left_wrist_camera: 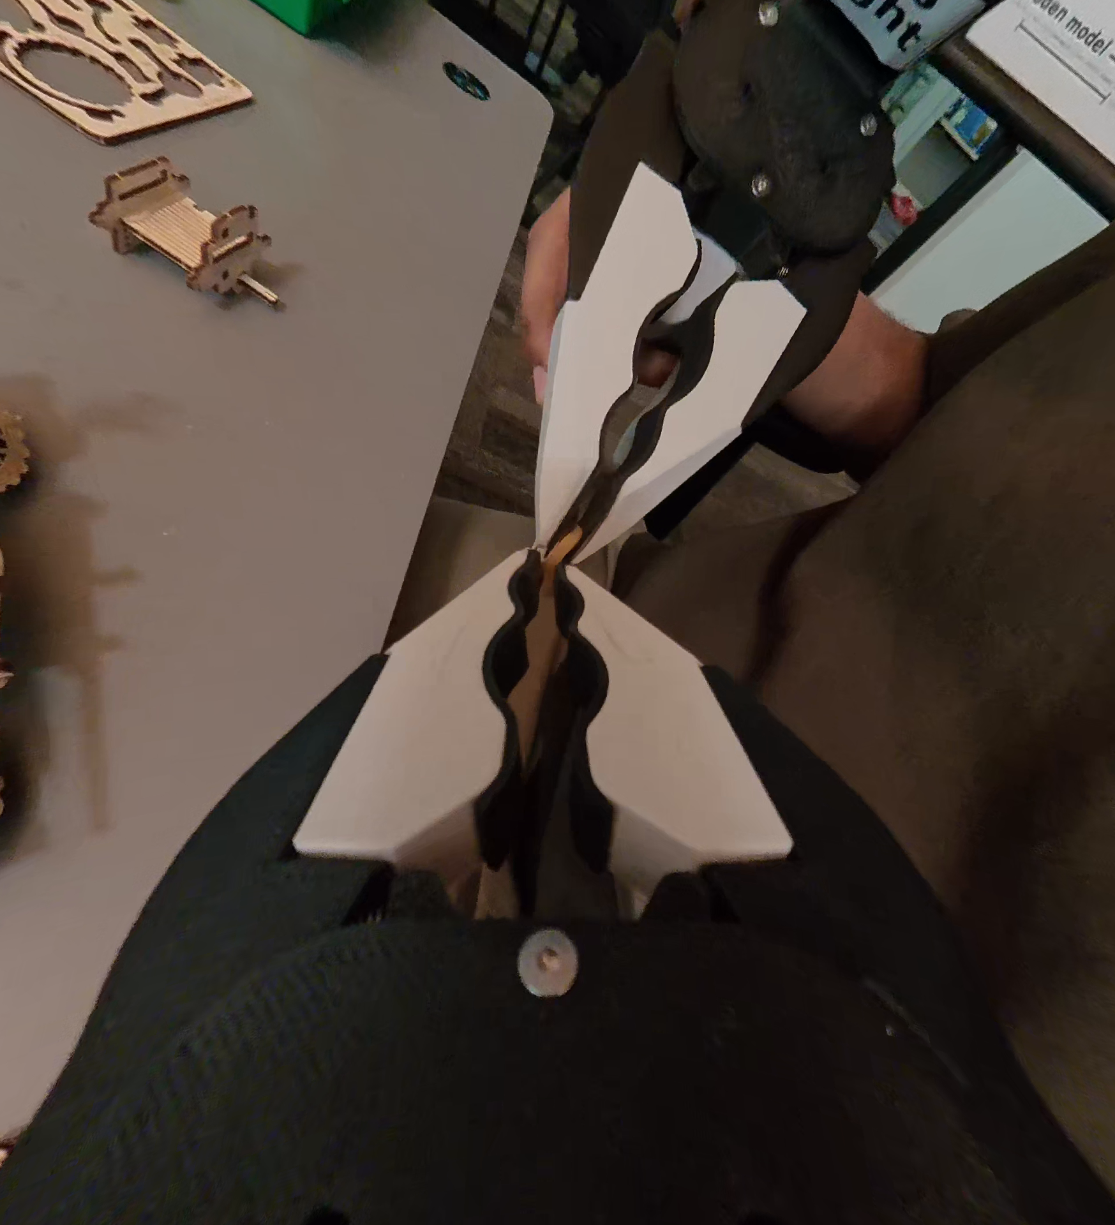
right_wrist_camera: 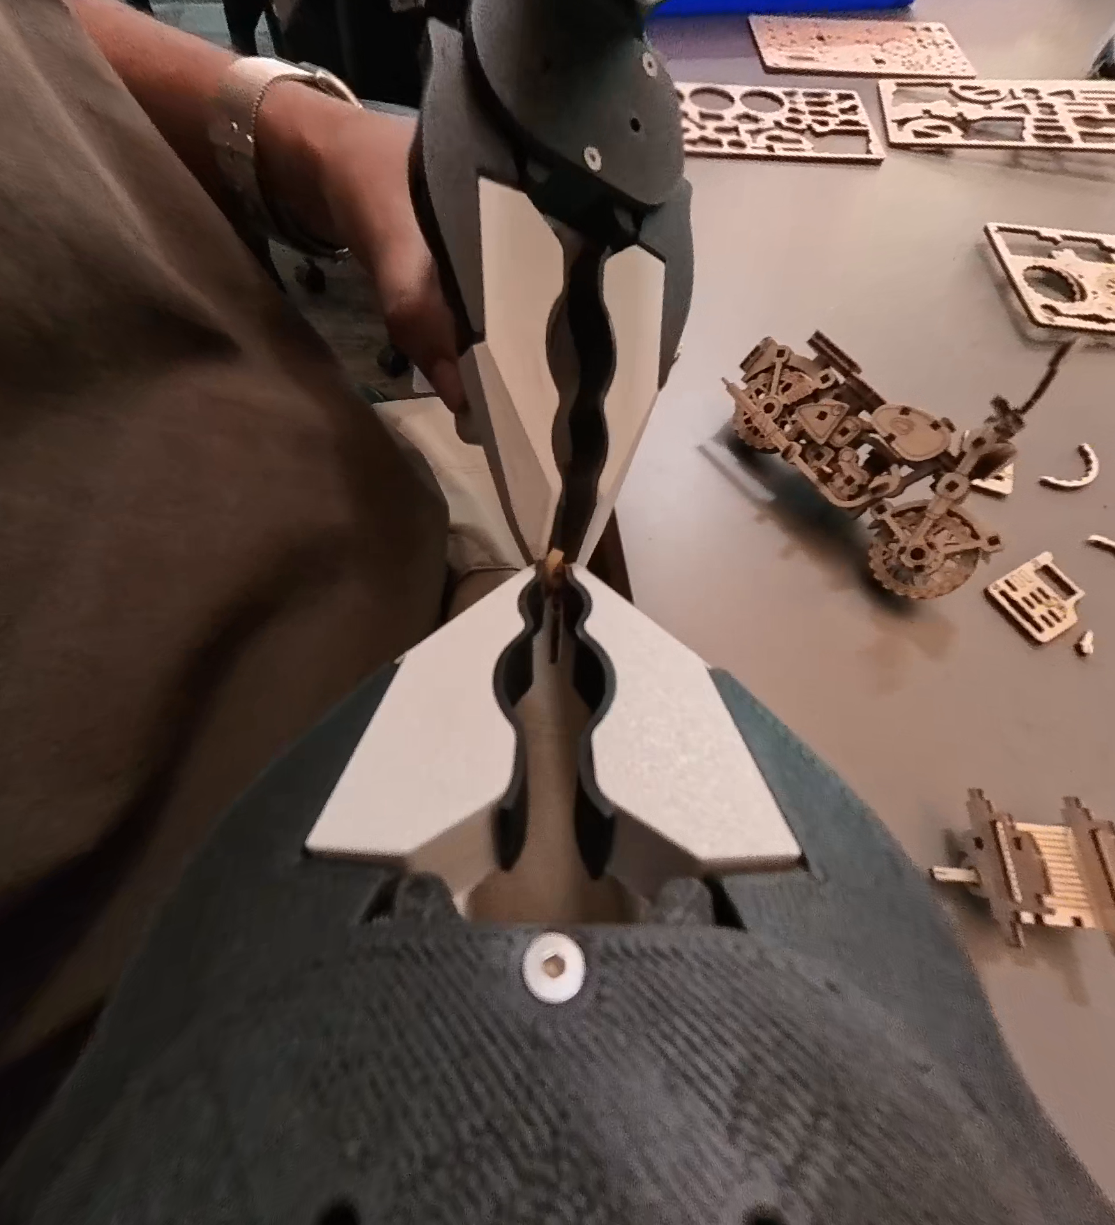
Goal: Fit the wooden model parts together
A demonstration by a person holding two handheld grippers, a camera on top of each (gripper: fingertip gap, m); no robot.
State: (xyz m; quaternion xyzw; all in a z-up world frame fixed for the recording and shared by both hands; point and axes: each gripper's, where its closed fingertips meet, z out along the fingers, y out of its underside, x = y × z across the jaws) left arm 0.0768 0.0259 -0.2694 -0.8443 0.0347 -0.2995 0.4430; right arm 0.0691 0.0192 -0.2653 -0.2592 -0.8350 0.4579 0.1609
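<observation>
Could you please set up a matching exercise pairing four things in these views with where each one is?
Things:
1. small wooden piece
2. wooden motorcycle model
3. ribbed wooden subassembly
4. punched-out wooden sheets

Places:
A. lying flat at the far end of the table
B. pinched between the tips of the left claw and right claw, off the table's edge
C. alone on the table, a pin sticking out of one end
D. standing on the table among small loose parts

Pairs: 1-B, 2-D, 3-C, 4-A
</observation>
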